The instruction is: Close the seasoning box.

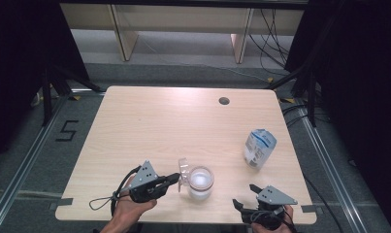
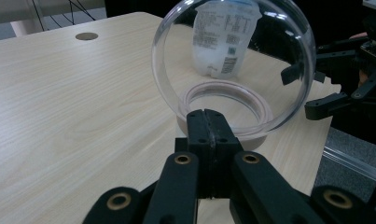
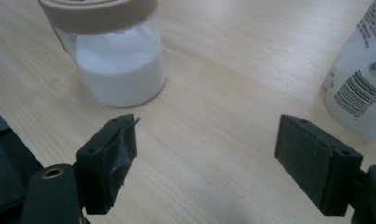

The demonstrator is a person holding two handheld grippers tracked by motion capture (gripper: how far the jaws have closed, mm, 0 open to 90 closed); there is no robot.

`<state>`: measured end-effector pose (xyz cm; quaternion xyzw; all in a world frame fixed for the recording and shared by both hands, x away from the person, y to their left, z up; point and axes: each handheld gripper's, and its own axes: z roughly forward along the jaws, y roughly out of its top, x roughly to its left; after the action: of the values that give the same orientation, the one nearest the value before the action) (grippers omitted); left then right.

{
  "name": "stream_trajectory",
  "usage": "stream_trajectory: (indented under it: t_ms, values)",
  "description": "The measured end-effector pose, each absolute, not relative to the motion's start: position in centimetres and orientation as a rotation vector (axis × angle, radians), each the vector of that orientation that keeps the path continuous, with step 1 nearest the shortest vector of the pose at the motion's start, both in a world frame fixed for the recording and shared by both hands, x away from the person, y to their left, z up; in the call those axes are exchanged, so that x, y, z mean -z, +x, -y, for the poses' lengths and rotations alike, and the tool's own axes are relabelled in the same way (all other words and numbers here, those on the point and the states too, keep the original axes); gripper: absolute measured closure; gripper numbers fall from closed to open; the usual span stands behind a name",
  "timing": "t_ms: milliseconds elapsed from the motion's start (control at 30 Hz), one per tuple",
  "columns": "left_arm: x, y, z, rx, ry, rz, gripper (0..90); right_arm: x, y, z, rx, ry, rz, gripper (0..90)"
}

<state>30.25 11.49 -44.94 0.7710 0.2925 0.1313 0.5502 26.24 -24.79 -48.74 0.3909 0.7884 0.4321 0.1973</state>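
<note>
At six o'clock on the tabletop (image 1: pixel 135 126), left gripper (image 1: pixel 176 178) pinches the jar (image 1: pixel 201 183) lid (image 2: pixel 232 65) upright; right gripper (image 1: pixel 245 195), jaws apart, should fetch the bag (image 1: pixel 259 148).

Bag (image 3: pixel 358 79) cut off at right edge — label print unreadable.

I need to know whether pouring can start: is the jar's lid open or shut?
Open. The clear lid stands upright, pinched at its edge by the left gripper, with the jar rim uncovered beneath it.
</note>
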Motion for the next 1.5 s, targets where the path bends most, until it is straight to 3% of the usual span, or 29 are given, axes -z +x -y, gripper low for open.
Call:
stream_trajectory:
  t_ms: [733, 800, 1133, 1267, 1500]
  values:
    - [44.6, 30.4, -10.5, -0.281, 1.830, -0.676, 87.9, 48.8, 26.2, 24.8, -1.208, 1.093, -2.208, 21.8]
    - [44.6, 30.3, -10.6, -0.260, 1.820, -0.694, 83.3, 48.8, 26.3, 24.7, -1.216, 1.099, -2.214, 21.9]
    - [44.6, 30.3, -11.4, -0.175, 1.822, -0.719, 40.8, 48.7, 26.1, 24.8, -1.222, 1.126, -2.204, 21.6]
    - [44.7, 30.0, -12.0, -0.188, 1.822, -0.754, 33.3, 48.8, 26.3, 25.0, -1.236, 1.102, -2.211, 21.1]
    - [45.4, 29.3, -13.0, -0.196, 1.839, -0.771, 28.9, 48.8, 26.3, 24.9, -1.259, 1.098, -2.206, 20.5]
